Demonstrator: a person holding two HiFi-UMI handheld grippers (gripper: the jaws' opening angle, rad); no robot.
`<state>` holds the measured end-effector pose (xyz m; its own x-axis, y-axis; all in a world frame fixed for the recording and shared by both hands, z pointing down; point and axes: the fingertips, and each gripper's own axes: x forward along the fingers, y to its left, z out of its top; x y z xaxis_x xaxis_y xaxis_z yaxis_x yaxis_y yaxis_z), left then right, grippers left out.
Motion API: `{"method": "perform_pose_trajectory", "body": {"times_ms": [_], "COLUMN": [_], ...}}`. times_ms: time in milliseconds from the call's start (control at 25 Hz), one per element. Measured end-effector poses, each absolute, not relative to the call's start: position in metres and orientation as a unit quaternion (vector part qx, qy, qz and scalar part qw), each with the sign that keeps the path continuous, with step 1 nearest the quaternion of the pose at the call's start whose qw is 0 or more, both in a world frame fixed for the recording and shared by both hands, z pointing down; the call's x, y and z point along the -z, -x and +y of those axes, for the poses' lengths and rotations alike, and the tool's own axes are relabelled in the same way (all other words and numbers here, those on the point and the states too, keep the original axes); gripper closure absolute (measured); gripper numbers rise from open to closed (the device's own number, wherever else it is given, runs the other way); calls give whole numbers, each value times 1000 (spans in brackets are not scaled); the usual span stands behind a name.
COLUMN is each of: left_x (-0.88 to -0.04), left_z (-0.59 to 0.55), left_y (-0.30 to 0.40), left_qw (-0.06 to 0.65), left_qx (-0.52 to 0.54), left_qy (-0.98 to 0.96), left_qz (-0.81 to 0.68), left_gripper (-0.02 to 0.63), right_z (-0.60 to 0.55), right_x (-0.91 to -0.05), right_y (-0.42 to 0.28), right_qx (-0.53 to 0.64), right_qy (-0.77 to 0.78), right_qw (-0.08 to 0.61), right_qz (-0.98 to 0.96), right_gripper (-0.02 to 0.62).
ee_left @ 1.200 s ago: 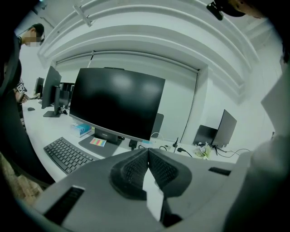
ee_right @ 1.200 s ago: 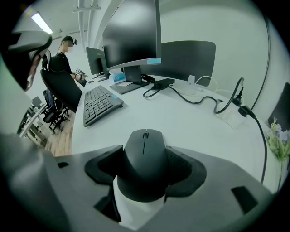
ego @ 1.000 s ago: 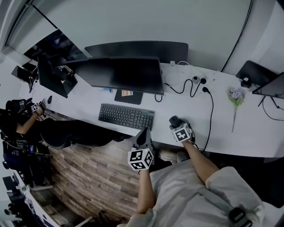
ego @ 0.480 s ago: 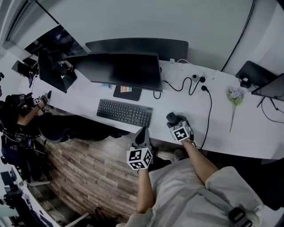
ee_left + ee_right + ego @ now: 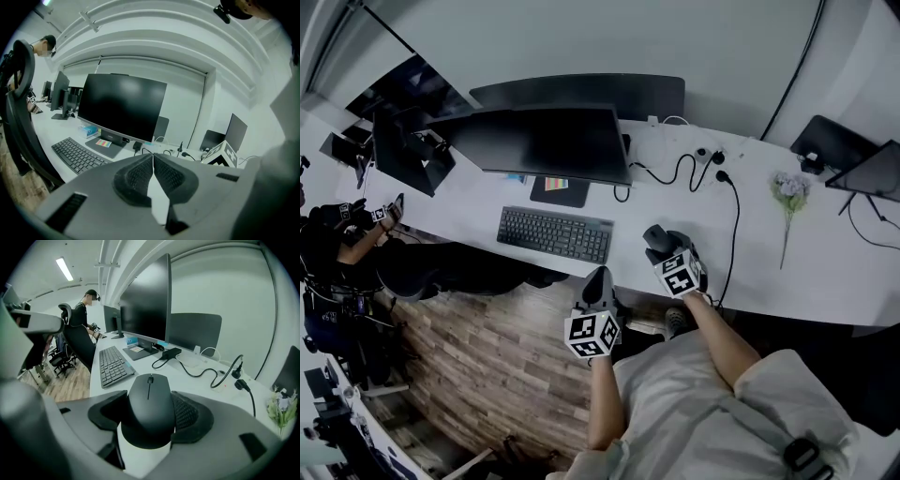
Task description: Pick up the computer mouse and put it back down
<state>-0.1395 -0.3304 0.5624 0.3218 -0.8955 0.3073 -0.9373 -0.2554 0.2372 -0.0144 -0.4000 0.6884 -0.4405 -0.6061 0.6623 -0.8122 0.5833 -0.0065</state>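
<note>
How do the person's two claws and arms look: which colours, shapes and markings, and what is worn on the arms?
The left claw and the right claw look alike. Each has a smooth grey moulded body and two dark, textured, rounded pads. Each also carries a white cube printed with black square markers. The person wears a light short-sleeved shirt, which leaves the forearms uncovered.

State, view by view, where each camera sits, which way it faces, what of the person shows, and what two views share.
Head view: on the person's head, facing steeply down at the desk; both forearms, left hand-held gripper, right hand-held gripper show.
Left gripper view: rides the left hand-held gripper, facing along its shut jaws toward the monitor.
Right gripper view: rides the right hand-held gripper, facing along jaws clamping the computer mouse.
Shared: keyboard appears in all three.
</note>
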Motion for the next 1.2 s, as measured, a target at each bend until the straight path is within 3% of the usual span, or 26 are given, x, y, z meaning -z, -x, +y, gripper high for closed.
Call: {"method": "perform_pose_trajectory", "body": {"times_ms": [1200], "left_x": [-569], "left_z": [-334], "left_y": [128], "left_qw": [190], "left_qx": [-49], "left_qy": [-793], "left_qz": [-577], "left_gripper": [583], "right_z": [-381], "right_x": [-561], "right_y": [7], "right_qx": [-119], "right_qy": [-435], "right_qw": [188], "right_qz": [-872], "right_gripper": [293]}}
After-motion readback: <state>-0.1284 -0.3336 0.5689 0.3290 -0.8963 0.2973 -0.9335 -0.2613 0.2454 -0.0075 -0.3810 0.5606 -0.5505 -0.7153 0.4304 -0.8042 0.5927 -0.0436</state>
